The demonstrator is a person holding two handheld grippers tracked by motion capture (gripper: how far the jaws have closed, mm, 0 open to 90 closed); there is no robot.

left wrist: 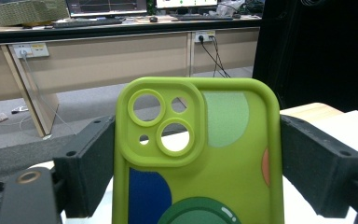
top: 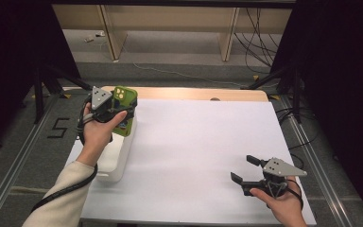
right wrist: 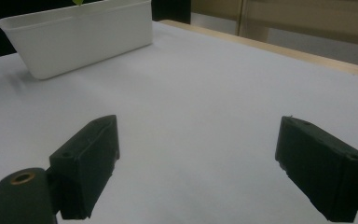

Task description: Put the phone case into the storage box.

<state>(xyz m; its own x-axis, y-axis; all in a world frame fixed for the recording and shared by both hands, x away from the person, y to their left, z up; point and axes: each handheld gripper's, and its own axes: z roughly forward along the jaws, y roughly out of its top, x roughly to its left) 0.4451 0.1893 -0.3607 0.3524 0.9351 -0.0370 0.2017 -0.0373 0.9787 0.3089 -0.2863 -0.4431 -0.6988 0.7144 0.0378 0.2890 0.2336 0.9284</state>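
Observation:
A lime-green phone case [left wrist: 200,154] with camera cut-outs and blue, green and orange patches stands between the jaws of my left gripper [left wrist: 198,172], which is shut on its two long edges. In the high view the same phone case [top: 124,106] is held by the left gripper [top: 118,109] above the far end of a white bin [top: 116,161] at the table's left. My right gripper [top: 246,170] rests low near the front right of the white table sheet [top: 198,142]. In the right gripper view the right gripper [right wrist: 196,168] stands open, nothing between the jaws.
The white bin [right wrist: 79,35] lies lengthwise along the left edge of the sheet. A wooden table edge [top: 194,93] shows at the back. Beyond it are a grey floor with cables [top: 260,42], wooden desk legs and dark curtains on both sides.

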